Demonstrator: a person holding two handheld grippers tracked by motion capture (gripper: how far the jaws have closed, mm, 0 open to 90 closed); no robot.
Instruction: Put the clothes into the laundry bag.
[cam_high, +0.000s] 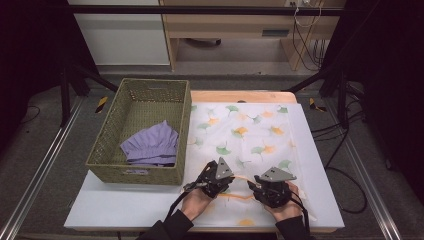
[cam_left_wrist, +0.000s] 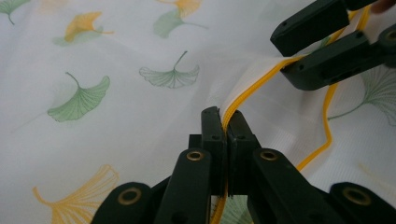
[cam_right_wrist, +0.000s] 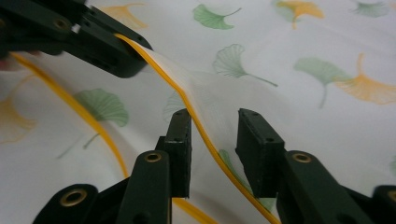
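High view: cloth (cam_high: 250, 132) with ginkgo print is seen spread flat on the white surface (cam_high: 125, 207), just beside a woven basket (cam_high: 112, 172) holding a folded purple garment (cam_high: 152, 145). Both grippers are held over the cloth's near edge, left gripper (cam_high: 214, 176) and right gripper (cam_high: 265, 187) near each other.

Left gripper view: the fingers (cam_left_wrist: 212, 135) are seen pressed together on the yellow hem (cam_left_wrist: 254, 88), which is lifted off the surface into a ridge. Right gripper view: the fingers (cam_right_wrist: 180, 140) are spread, with the hem (cam_right_wrist: 196, 121) passing between them; one finger seems to brush it, but no pinch is made.

Judged step: the near hem is being gathered for a fold, with the right grasp yet to be retaken.

Notes for doing it well:
- The left pinch should be kept firm so the ridge does not collapse.
- The right fingers should be closed on the hem itself, not on loose sheer fabric below it.
- Only one layer should be taken; the fabric is thin and slippery by appearance.
- Both grips should be lifted evenly, so the edge stays straight and dragging across the surface is avoided.
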